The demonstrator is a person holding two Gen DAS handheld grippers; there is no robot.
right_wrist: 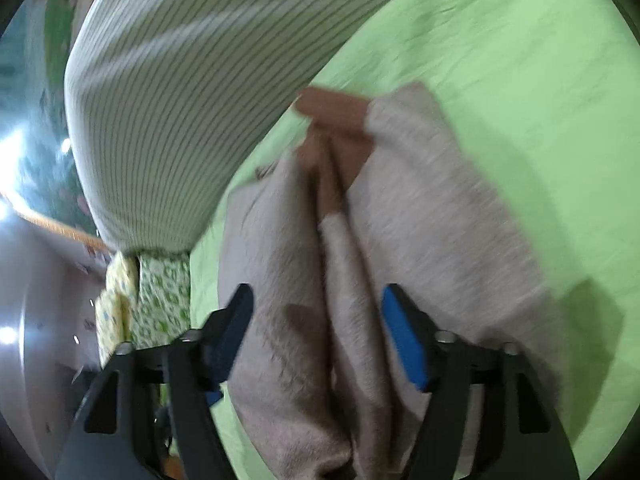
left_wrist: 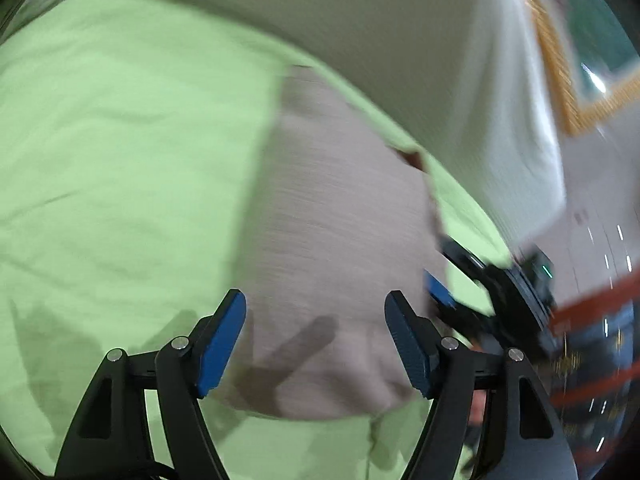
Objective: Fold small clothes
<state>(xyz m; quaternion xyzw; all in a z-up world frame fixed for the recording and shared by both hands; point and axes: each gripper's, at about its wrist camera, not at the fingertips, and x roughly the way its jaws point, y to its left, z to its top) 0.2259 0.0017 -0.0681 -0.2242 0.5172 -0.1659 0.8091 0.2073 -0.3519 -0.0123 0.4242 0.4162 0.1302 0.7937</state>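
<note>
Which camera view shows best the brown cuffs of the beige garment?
The right wrist view: the beige garment lies lengthwise on the green sheet, with its brown cuffs at the far end. The left wrist view shows only blurred beige fabric and a brown sliver.

Looks like a home bedroom. Work surface is a bed w/ a light green sheet (right_wrist: 500,60), creased and soft, running to its edges in both views. A big striped pillow or bolster (right_wrist: 180,100), white w/ thin dark lines, lies along the sheet's far edge. Beside the bed's left edge in the right wrist view: patterned green-and-yellow fabric (right_wrist: 160,300), prob. bedding. Past the bed's edge, a colourful floor mat w/ an orange woven border (left_wrist: 560,72) and pale floor. A small beige garment (right_wrist: 440,220) on the sheet fits a domestic setting. Background blurred, rest unclear.
</note>
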